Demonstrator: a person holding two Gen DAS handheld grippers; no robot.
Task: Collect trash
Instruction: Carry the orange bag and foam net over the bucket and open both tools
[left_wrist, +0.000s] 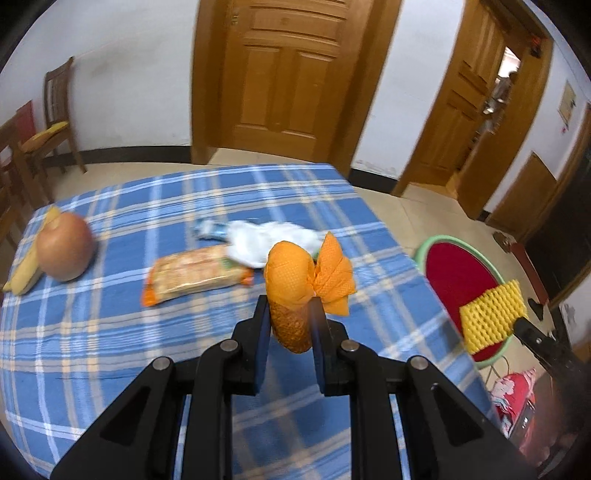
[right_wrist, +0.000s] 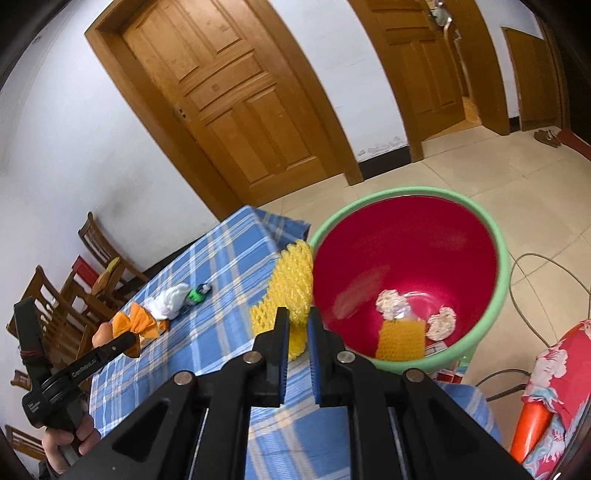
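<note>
My left gripper (left_wrist: 289, 308) is shut on an orange wrapped bread piece (left_wrist: 290, 284) with a twisted orange wrapper end, held above the blue plaid table (left_wrist: 147, 332). It also shows in the right wrist view (right_wrist: 125, 328). My right gripper (right_wrist: 296, 317) is shut on a yellow foam net (right_wrist: 290, 288), held near the table's right edge beside the red bin (right_wrist: 406, 254) with a green rim. The net also shows in the left wrist view (left_wrist: 491, 317). The bin holds crumpled paper (right_wrist: 393, 302) and another yellow net (right_wrist: 400, 339).
On the table lie a snack packet (left_wrist: 195, 275), a white crumpled bag (left_wrist: 269, 240), an apple (left_wrist: 64, 247) and a banana (left_wrist: 26, 273). Wooden chairs (left_wrist: 55, 107) stand at the left. A red patterned cushion (right_wrist: 557, 387) is at the right of the bin.
</note>
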